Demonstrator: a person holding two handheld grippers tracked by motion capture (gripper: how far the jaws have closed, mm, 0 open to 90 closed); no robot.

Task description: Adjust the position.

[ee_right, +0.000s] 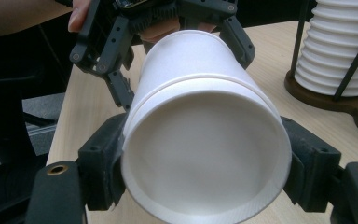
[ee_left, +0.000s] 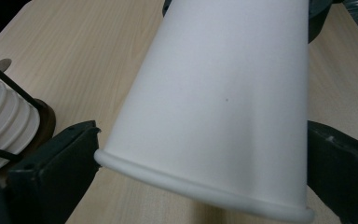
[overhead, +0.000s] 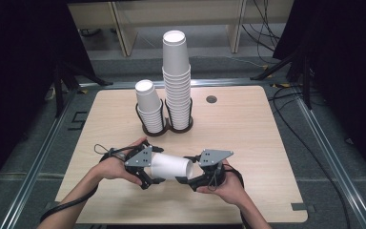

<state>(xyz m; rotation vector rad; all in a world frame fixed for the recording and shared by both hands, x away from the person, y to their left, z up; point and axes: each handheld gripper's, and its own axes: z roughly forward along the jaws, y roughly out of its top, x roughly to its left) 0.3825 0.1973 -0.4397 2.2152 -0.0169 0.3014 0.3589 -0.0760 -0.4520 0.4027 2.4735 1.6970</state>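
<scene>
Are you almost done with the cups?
Done: a tall stack of white paper cups and a short stack stand in the black wire holder. In hand: the left gripper and right gripper clasp one white paper cup sideways above the wooden table. Left: it's on neither stack yet.

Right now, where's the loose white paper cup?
In the high view the white paper cup lies sideways near the table's front edge, between the left gripper and right gripper, in front of the black wire cup holder.
</scene>
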